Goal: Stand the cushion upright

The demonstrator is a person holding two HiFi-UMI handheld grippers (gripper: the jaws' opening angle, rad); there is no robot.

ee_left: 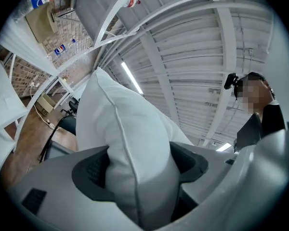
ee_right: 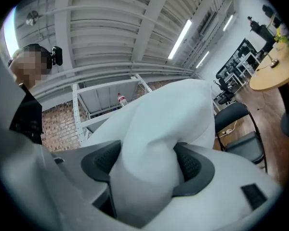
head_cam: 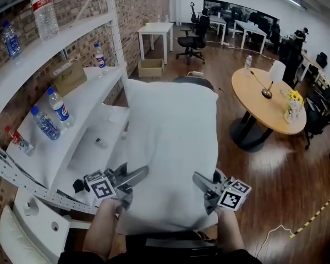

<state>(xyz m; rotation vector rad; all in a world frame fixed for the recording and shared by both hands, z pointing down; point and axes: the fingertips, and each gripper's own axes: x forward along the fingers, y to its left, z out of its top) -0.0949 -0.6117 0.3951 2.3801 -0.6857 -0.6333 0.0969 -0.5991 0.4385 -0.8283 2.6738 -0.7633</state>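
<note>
A large white cushion (head_cam: pixel 170 147) is held up in front of me, lying roughly flat and stretching away toward a black chair. My left gripper (head_cam: pixel 133 179) is shut on its near left edge, and the right gripper (head_cam: pixel 204 186) is shut on its near right edge. In the left gripper view the cushion (ee_left: pixel 130 143) bulges between the dark pads, squeezed by my left gripper (ee_left: pixel 139 170). The right gripper view shows the same: cushion (ee_right: pixel 154 148) fabric pinched in my right gripper (ee_right: pixel 147 170).
A white metal shelf rack (head_cam: pixel 60 142) with several plastic bottles stands at the left against a brick wall. A black chair (head_cam: pixel 193 81) sits beyond the cushion. A round wooden table (head_cam: pixel 264 100) is at the right, on a wooden floor.
</note>
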